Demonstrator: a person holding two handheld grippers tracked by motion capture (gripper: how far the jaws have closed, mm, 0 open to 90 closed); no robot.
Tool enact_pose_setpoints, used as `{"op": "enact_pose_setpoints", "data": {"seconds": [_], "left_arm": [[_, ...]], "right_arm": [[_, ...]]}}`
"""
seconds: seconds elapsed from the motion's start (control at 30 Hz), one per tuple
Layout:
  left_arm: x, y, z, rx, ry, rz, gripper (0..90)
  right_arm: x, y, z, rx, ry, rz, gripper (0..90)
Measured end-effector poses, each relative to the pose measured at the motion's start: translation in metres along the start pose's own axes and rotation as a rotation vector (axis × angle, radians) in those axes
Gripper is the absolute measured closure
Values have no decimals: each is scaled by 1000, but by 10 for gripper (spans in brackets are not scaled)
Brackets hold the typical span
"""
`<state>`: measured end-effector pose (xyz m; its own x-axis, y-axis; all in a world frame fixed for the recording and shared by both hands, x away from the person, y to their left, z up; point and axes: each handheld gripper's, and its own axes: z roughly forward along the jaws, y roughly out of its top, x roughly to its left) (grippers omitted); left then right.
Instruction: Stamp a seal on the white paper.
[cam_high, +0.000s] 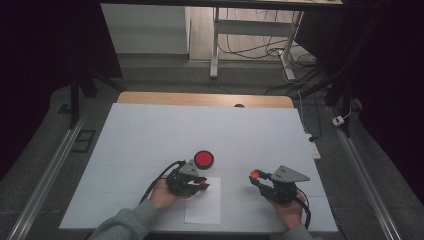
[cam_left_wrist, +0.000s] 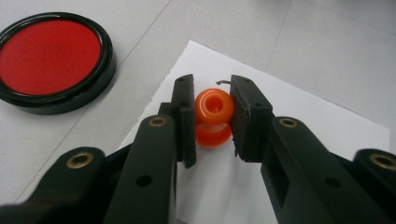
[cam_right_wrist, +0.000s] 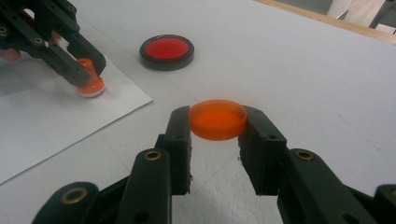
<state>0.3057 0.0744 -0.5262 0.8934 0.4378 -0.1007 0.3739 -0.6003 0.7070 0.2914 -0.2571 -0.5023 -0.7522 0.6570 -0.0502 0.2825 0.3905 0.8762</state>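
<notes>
Orange spool-shaped plastic stamp (cam_left_wrist: 213, 117) clamped in left gripper (cam_left_wrist: 212, 119) on white paper sheet (cam_left_wrist: 299, 126); flat orange translucent plastic cap (cam_right_wrist: 218, 119) gripped by right gripper (cam_right_wrist: 215, 122).

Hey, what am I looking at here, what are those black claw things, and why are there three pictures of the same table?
These are three cameras filming one moment. The high view looks down on a white table from above a person, whose hands each hold a black two-jaw gripper. The other two cameras ride on the grippers and look along their jaws.

The left gripper is shut on a small orange stamp, standing on a white sheet of paper. The right gripper is shut on a shallow orange lid, held above the table. Beyond the paper lies a round black-rimmed red ink pad, uncovered. It looks like someone inking and stamping paper.
</notes>
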Motion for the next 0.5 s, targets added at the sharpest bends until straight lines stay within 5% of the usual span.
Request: {"op": "enact_pose_setpoints", "data": {"seconds": [0.5], "left_arm": [[-8, -6, 2, -26, 49, 25, 729]], "right_arm": [[1, 0, 0, -1, 1, 0, 645]]}}
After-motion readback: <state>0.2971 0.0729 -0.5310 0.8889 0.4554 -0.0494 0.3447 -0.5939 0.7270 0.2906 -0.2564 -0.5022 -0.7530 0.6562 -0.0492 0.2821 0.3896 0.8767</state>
